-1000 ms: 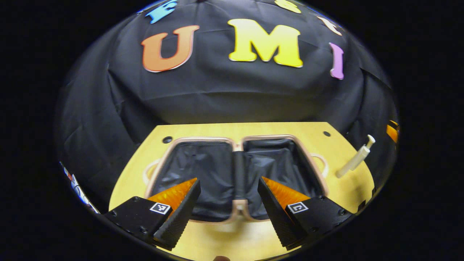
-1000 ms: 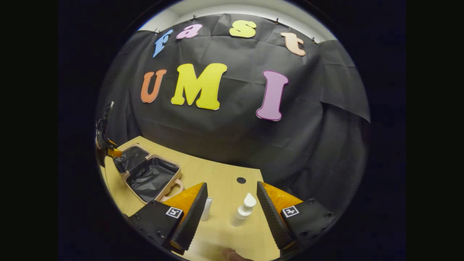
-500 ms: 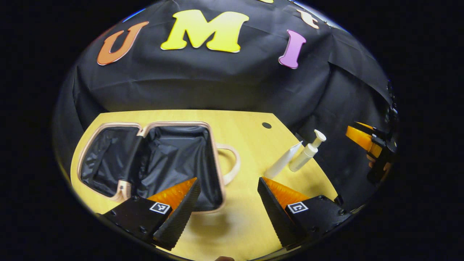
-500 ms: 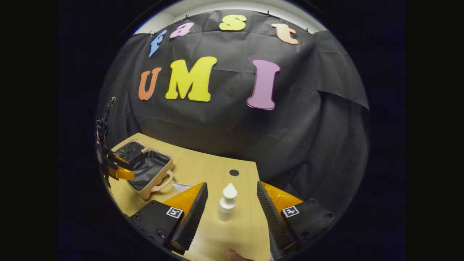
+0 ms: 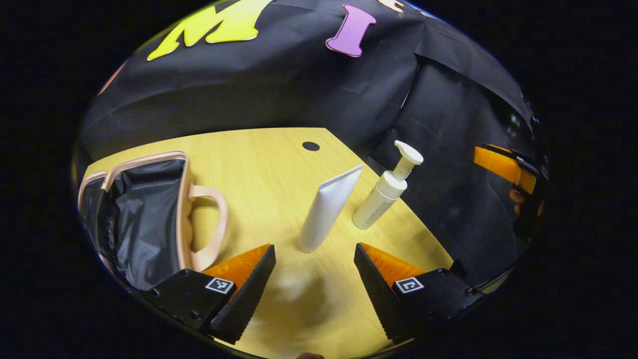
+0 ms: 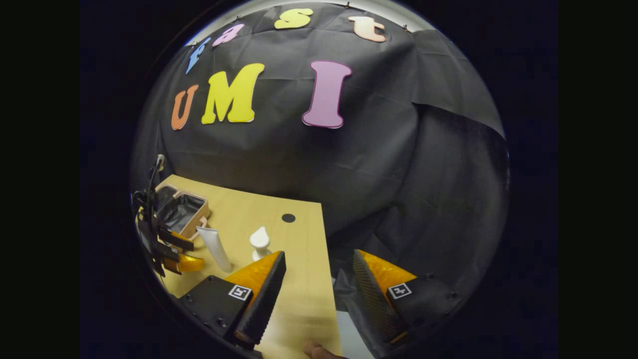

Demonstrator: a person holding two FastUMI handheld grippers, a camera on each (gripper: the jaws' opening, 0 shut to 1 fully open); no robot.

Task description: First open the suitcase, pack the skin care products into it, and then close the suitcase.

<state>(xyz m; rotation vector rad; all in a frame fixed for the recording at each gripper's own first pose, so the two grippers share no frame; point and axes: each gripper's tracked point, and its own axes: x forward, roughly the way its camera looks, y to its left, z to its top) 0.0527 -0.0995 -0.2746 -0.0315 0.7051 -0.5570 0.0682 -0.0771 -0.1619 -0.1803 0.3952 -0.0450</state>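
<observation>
The pink suitcase (image 5: 149, 214) lies open on the wooden table (image 5: 269, 164), its black lining showing; it also appears small at far left in the right gripper view (image 6: 182, 212). A white tube (image 5: 326, 209) stands upright just ahead of my left gripper (image 5: 314, 269), which is open and empty. Beside the tube stands a white pump bottle (image 5: 386, 194). In the right gripper view the tube (image 6: 215, 248) and the pump bottle (image 6: 259, 242) stand left of my right gripper (image 6: 319, 279), which is open and empty over the table's right edge. The left gripper (image 6: 172, 249) shows there too.
A dark round hole (image 5: 310, 146) marks the table near its back edge. The table's right edge (image 6: 326, 279) runs under my right gripper, with black cloth beyond it. The right gripper's orange finger (image 5: 503, 169) and a hand appear at far right in the left gripper view.
My left gripper has swung right from over the open suitcase to face the tube and pump bottle. My right gripper has shifted right, so the pump bottle left the gap between its fingers.
</observation>
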